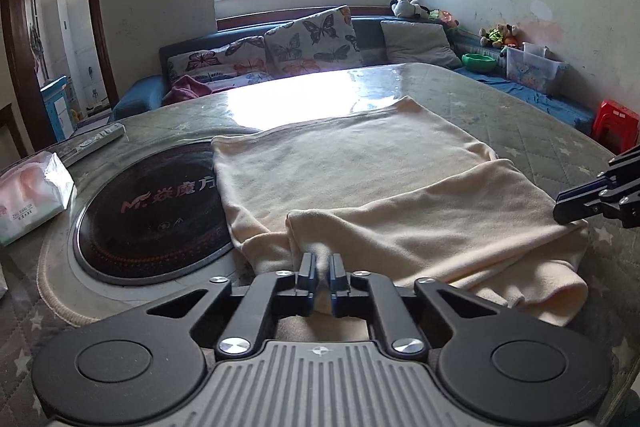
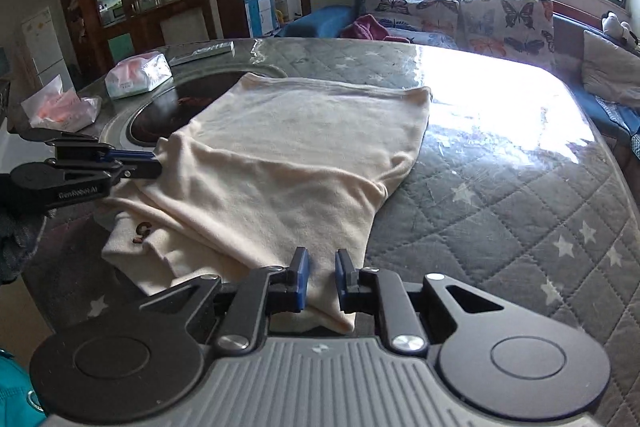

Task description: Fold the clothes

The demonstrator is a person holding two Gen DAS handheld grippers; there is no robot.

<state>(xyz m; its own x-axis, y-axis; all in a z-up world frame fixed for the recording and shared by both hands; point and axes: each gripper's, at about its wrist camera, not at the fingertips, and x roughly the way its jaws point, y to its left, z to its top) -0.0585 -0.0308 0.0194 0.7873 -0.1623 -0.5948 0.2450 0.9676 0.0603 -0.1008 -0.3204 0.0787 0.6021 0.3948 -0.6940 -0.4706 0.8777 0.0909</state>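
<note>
A cream garment [image 1: 360, 163] lies on the quilted grey table cover [image 1: 520, 115], its near part folded over itself. In the left wrist view my left gripper [image 1: 323, 263] is shut on a bunched fold at the garment's near left edge. From the right, the right gripper [image 1: 560, 205] reaches the cloth's right corner. In the right wrist view the garment [image 2: 288, 147] spreads ahead. Its near corner lies flat between the pads of my right gripper [image 2: 322, 267], which stand a little apart and do not pinch it. The left gripper [image 2: 156, 163] holds the left edge there.
A round black cooktop [image 1: 160, 211] is set into the table, partly under the garment's left side. A tissue pack [image 1: 32, 199] and a remote [image 1: 100, 141] lie beyond it. A sofa with butterfly cushions [image 1: 312, 39] and a red stool [image 1: 614, 123] stand past the table.
</note>
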